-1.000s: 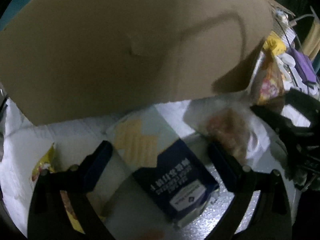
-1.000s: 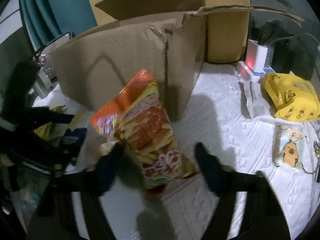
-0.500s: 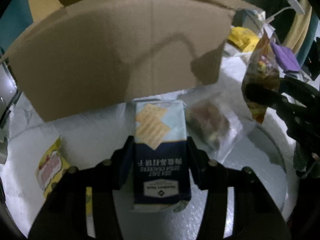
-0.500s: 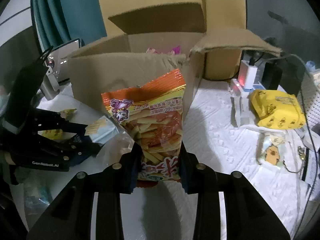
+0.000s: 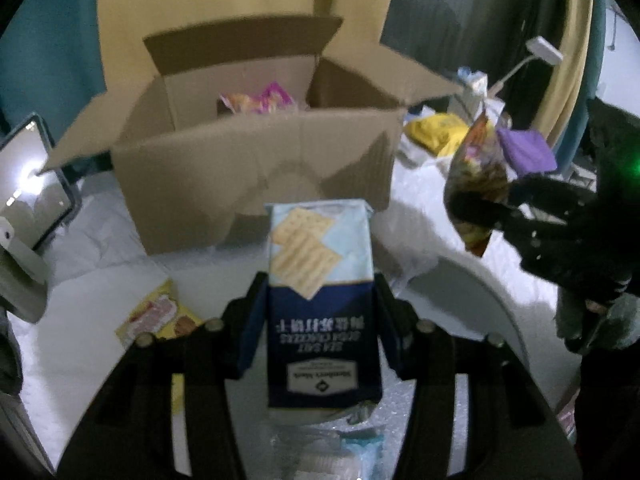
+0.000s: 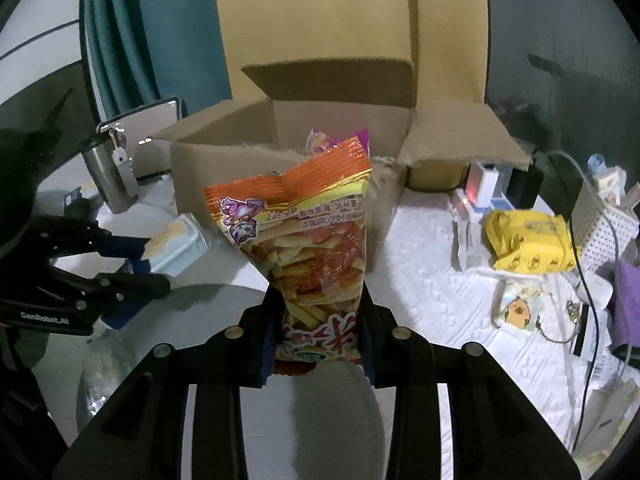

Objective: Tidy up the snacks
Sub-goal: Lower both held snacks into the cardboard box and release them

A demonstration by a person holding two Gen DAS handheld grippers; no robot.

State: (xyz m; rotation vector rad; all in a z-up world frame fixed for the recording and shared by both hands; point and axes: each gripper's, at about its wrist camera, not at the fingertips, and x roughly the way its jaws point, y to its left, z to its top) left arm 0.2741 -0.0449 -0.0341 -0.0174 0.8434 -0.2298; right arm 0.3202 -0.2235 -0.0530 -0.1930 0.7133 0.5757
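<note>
Your left gripper (image 5: 320, 312) has its fingers clamped on the blue cracker box (image 5: 322, 300), held upright in front of the open cardboard box (image 5: 256, 168). Your right gripper (image 6: 320, 332) pinches the lower end of the orange fries bag (image 6: 308, 248), also held before that box. A pink packet (image 5: 272, 100) lies inside; a yellow packet (image 5: 160, 316) rests on the tabletop (image 5: 80, 320).

Teal curtain (image 6: 152, 40) hangs at rear left. A tablet (image 5: 28, 176) stands upright on the left. White lamp (image 5: 536, 54), purple cloth (image 5: 524, 150) and white perforated basket (image 6: 604, 220) occupy the right side. A black cable (image 6: 580, 280) trails across the white quilted covering (image 6: 420, 280).
</note>
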